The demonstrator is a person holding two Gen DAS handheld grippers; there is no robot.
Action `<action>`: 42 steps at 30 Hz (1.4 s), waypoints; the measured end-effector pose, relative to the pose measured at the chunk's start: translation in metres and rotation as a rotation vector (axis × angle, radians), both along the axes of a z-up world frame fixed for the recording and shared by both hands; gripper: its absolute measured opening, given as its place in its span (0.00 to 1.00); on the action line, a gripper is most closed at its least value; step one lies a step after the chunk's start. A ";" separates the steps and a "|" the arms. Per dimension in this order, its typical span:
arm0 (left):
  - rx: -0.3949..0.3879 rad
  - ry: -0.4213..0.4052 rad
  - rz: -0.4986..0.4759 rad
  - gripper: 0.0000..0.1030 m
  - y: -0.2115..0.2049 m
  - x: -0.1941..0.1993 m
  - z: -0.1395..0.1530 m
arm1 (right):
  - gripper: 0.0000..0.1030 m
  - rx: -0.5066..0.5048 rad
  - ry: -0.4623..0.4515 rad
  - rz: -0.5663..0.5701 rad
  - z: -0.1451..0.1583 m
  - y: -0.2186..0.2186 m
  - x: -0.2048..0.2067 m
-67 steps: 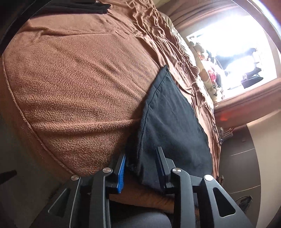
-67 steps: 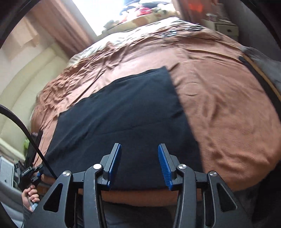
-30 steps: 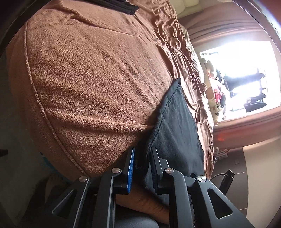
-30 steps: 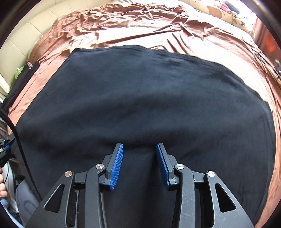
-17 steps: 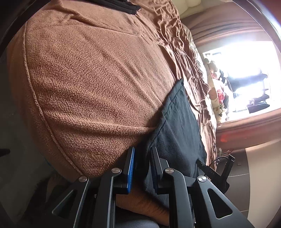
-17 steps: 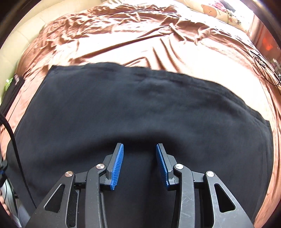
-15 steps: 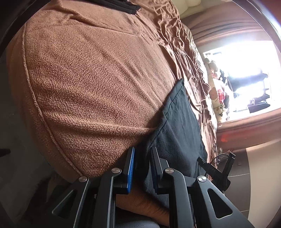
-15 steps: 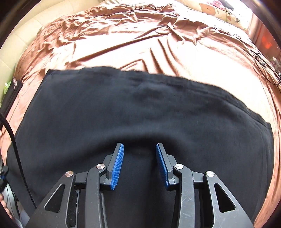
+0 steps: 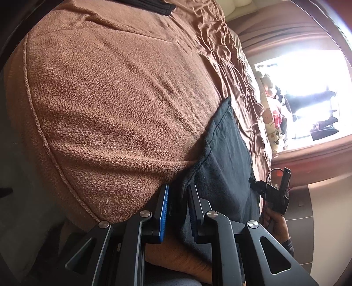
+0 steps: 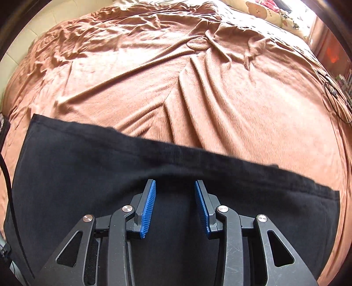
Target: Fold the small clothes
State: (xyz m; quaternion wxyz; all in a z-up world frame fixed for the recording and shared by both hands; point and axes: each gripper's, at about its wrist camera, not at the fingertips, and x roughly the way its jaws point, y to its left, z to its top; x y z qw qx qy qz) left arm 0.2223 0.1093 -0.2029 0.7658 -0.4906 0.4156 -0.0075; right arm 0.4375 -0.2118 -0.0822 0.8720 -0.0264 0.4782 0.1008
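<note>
1. Two grippers work over one black garment [image 10: 92, 180], which lies spread flat on a bed under a brown blanket [image 9: 114, 105], near the bed's front edge.
2. The left gripper [image 9: 178, 198] has its fingers drawn close together, clamped on a bunched corner of the black garment at the edge of the bed; the cloth rises in a small ridge between the blue pads.
3. The right gripper [image 10: 175, 193] hangs over the middle of the garment, near its far hem. Its fingers stand apart and have just been closing; black cloth lies under the gap, but the pads do not press on it.
4. In the left wrist view the right gripper shows at the garment's far side, held by a hand [image 9: 276, 222].
5. Folded dark clothing [image 9: 151, 6] lies well apart at a far corner of the bed.
6. A patterned pillow [image 10: 268, 13] rests at the bed's far end.
</note>
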 end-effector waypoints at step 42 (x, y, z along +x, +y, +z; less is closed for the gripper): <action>-0.217 -0.287 -0.147 0.08 -0.031 0.030 0.088 | 0.07 0.236 0.150 0.224 -0.011 -0.038 -0.227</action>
